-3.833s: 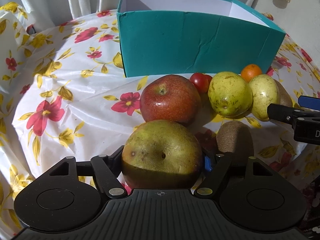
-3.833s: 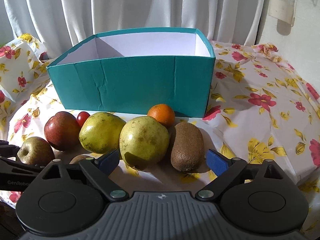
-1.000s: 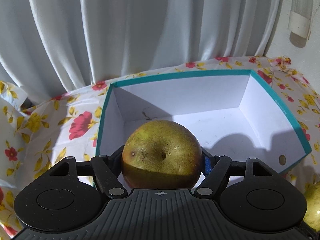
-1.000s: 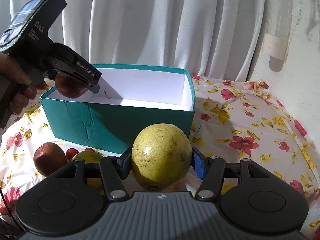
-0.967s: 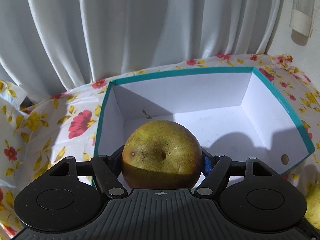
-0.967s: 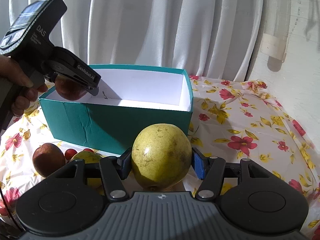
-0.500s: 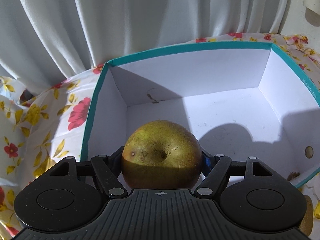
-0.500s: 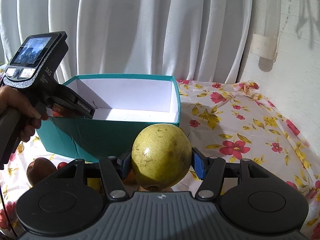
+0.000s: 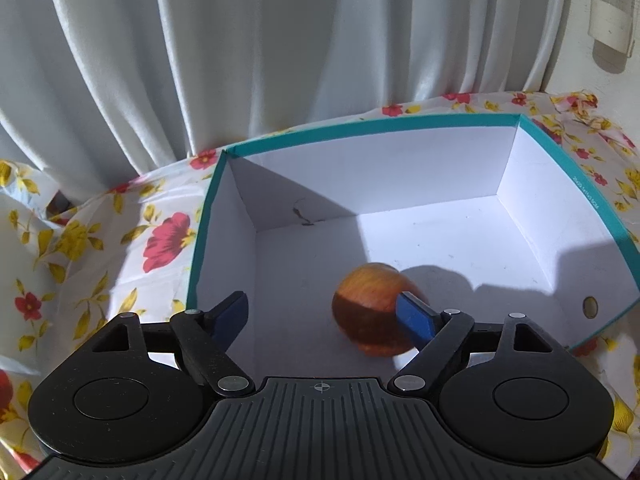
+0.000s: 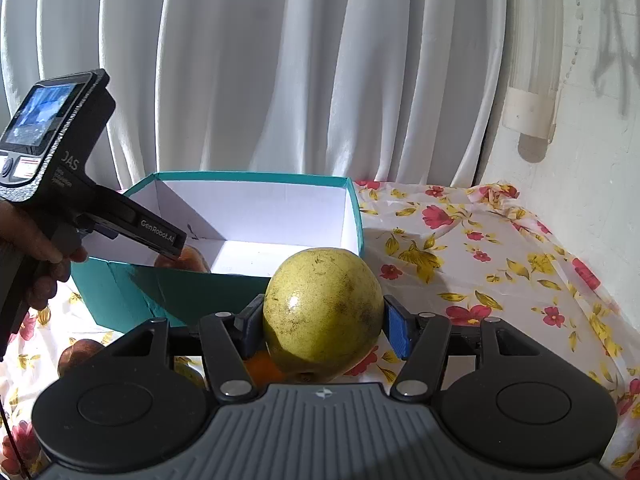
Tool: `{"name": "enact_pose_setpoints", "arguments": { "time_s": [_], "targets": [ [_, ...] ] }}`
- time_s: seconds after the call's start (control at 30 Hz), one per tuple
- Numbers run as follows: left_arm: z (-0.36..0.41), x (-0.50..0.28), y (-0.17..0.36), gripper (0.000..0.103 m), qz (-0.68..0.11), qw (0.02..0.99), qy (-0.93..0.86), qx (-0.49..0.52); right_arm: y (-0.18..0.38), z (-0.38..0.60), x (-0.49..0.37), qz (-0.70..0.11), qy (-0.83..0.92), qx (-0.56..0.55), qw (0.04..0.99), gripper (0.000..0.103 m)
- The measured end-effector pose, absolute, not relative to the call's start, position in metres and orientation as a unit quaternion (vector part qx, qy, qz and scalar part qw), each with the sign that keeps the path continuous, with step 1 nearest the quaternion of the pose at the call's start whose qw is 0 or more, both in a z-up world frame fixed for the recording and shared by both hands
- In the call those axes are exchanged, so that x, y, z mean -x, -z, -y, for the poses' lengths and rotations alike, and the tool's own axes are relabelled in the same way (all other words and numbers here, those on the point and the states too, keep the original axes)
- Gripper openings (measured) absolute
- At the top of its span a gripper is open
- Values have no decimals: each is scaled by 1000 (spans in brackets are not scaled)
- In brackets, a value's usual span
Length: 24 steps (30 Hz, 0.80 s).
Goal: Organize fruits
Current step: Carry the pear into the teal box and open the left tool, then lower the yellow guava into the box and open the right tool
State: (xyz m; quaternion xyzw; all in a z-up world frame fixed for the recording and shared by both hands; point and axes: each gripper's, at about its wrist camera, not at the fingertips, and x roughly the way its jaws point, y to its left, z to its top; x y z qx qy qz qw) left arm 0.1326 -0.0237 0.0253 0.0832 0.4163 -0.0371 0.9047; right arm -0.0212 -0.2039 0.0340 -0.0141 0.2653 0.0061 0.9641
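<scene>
— So where did the reddish apple (image 9: 374,312) end up?

— It lay on the white floor of the teal box (image 9: 568,160), toward the near left corner, blurred. The left tongs (image 9: 326,316) hung just above it with their jaws spread wide; they had just been opening, and neither blue pad pressed on the fruit, though the right pad overlapped it in the left wrist view.

— And the other hand?

— The right tongs (image 10: 322,326) pinched a yellow-green pear (image 10: 322,312) between both pads, held outside the box, in front of its near wall.

— Anything else on the surface?

— A floral tablecloth (image 10: 480,264) covered it. At the lower left of the right wrist view sat a dark red fruit (image 10: 78,354), and a bit of orange fruit (image 10: 260,368) peeked out under the pear. A white curtain (image 10: 320,80) hung behind.
</scene>
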Motion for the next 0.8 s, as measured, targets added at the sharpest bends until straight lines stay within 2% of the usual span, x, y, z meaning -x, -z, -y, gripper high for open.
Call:
{"name": "enact_pose_setpoints", "arguments": {
  "time_s": [0.07, 0.17, 0.8],
  "targets": [
    [20, -121, -34, 97, -407, 910, 39, -72, -35, 204, 21, -263, -7, 15, 965, 60],
    [13, -100, -46, 101, -393, 917, 42, -54, -38, 204, 19, -260, -8, 16, 966, 60],
    [-44, -49, -52, 102, -412, 911, -12, 20, -58, 179, -6, -224, -35, 28, 973, 60]
  ]
}}
